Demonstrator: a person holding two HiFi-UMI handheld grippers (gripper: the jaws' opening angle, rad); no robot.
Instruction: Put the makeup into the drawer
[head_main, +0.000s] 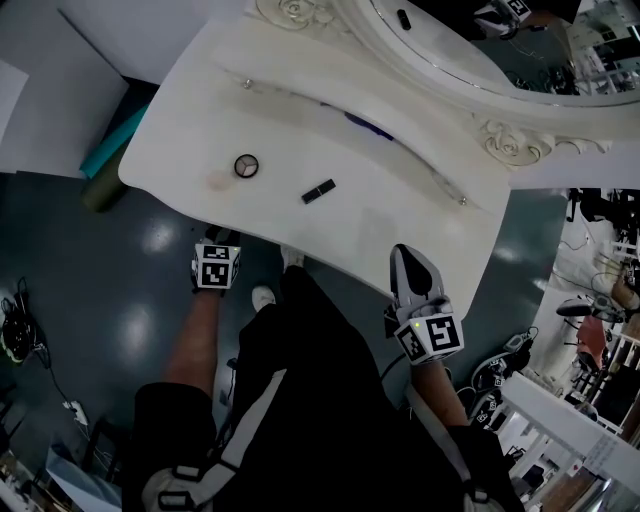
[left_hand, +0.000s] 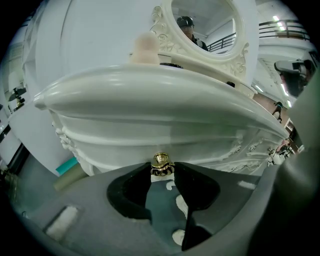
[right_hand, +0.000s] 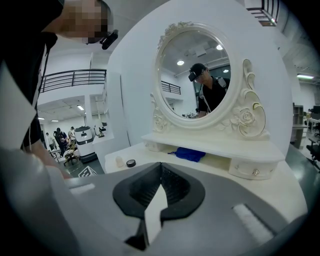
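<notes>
- White desk (head_main: 400, 215) bears compact (head_main: 247, 166) and lipstick (head_main: 318, 191) on top, nearer the left tool (left_hand: 162, 172).
- Straight ahead of the left tool, pinched in its jaws, sits the drawer's gold knob (left_hand: 160, 161).
- Farther right, the right tool (right_hand: 160, 169) is closed, empty.

The desk (head_main: 190, 130) and mirror frame (right_hand: 246, 118) are creamy white, the drawer knob (left_hand: 160, 161) gold, the lipstick tube (head_main: 318, 191) black, the compact (head_main: 246, 166) dark-rimmed, the cloth (right_hand: 190, 154) blue, the floor (head_main: 120, 300) dark grey, and the left claw (left_hand: 163, 168) and right claw (right_hand: 161, 165) grey with black pads.
</notes>
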